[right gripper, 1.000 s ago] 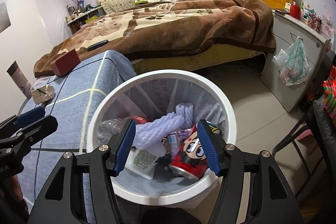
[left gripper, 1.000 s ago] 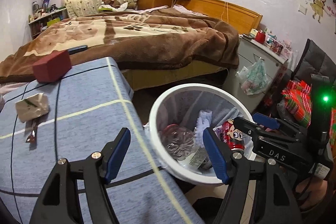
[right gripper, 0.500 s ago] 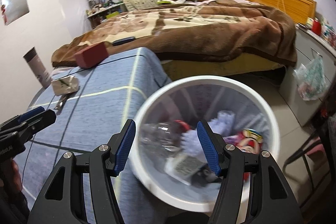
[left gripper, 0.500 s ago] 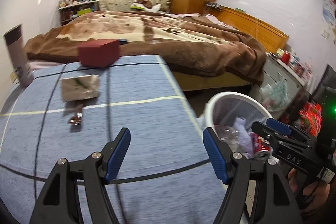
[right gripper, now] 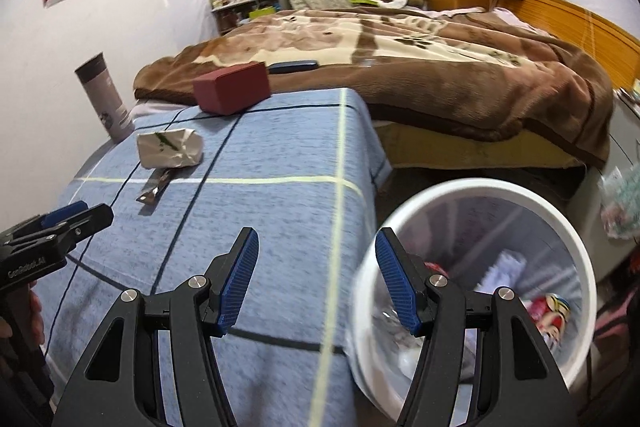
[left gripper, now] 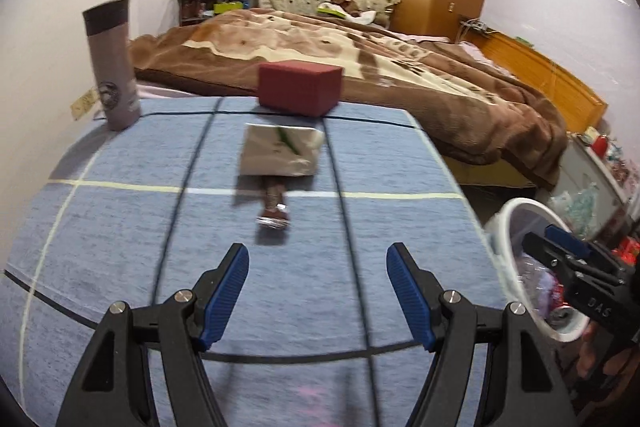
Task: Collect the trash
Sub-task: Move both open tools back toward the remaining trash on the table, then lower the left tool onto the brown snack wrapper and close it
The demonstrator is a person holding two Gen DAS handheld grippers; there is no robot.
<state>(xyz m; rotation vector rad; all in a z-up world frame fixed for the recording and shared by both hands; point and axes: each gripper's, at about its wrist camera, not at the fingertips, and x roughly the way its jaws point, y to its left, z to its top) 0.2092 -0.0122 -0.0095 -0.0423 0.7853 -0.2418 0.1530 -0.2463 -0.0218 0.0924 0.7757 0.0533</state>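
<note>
The left gripper (left gripper: 318,281) hangs over the table (left gripper: 120,247), which is covered in a blue cloth with dark and pale yellow lines, and its jaws stand wide apart with nothing between them. Straight ahead of it on the cloth lies a crumpled white carton (left gripper: 280,151) with a green mark, and just in front of the carton, touching or tucked under its near edge, lies a small shiny wrapper (left gripper: 274,209); motion blur hides its detail. Behind the carton a dark red box (left gripper: 299,89) sits at the far edge of the table, and a grey tumbler (left gripper: 112,63) stands upright at the far left corner. The right gripper (right gripper: 316,279) hovers at the table's right edge, its jaws also wide and empty, the left finger over the cloth and the right finger over the rim of a white bin (right gripper: 480,195). The bin stands on the floor just beside the table and holds a red can (right gripper: 550,311), a pale purple cloth-like piece (right gripper: 504,269) and other blurred rubbish. In the right wrist view the carton (right gripper: 170,149) and wrapper (right gripper: 154,187) lie well to the left of that gripper, nearer the left gripper (right gripper: 60,223) seen at the frame's edge. A bed with a brown blanket (left gripper: 440,75) fills the room beyond the table.
</note>
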